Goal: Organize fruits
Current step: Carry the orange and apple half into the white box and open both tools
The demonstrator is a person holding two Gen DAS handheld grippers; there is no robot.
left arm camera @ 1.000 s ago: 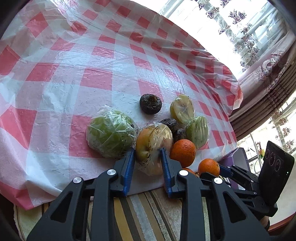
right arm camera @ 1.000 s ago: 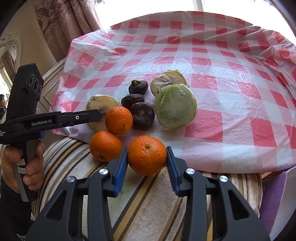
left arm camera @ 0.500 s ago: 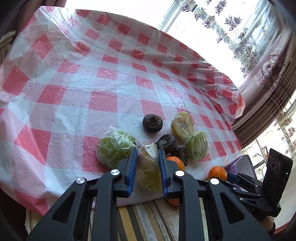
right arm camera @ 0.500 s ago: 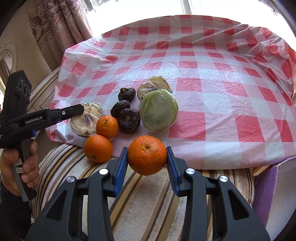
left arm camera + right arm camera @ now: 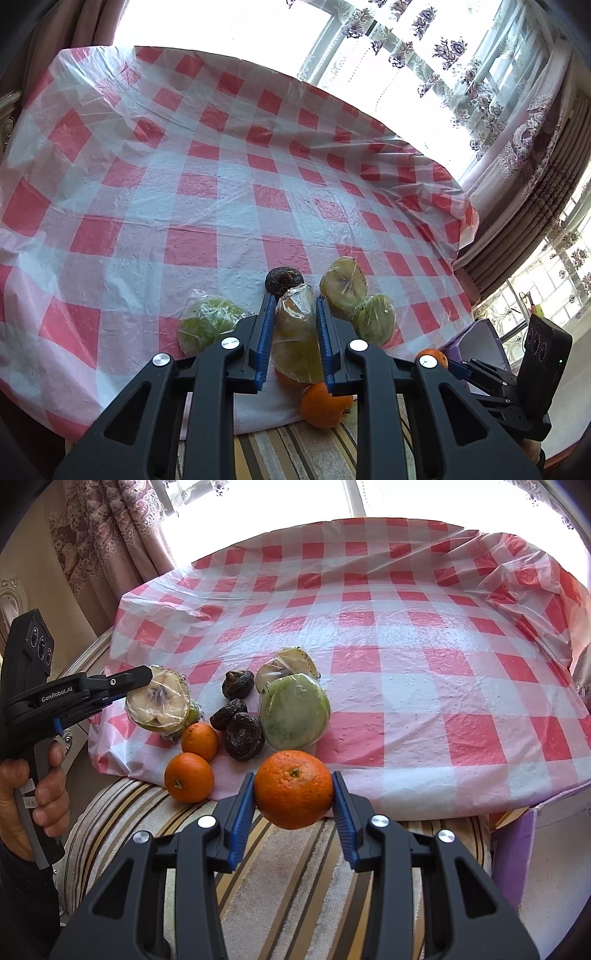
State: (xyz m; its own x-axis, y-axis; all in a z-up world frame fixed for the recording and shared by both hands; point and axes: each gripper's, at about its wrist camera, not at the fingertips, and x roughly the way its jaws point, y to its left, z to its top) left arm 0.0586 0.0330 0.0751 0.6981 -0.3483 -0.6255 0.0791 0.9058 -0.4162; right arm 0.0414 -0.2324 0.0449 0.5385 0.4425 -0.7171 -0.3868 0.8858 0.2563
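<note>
Now the left claw (image 5: 294, 334) grips a plastic-wrapped fruit half (image 5: 297, 343), raised higher off the checked surface (image 5: 192, 206) than a second ago. The right claw (image 5: 293, 788) clamps an orange (image 5: 293, 789), lifted too, over the striped cushion (image 5: 314, 878). Two oranges (image 5: 189, 777) sit at the near edge beside dark fruits (image 5: 245, 735) and a wrapped green half (image 5: 294, 717); beyond them the cloth lies wide open.

Fruit cluster (image 5: 255, 716) crowds the near edge; the checked tablecloth (image 5: 424, 635) behind lies open.
</note>
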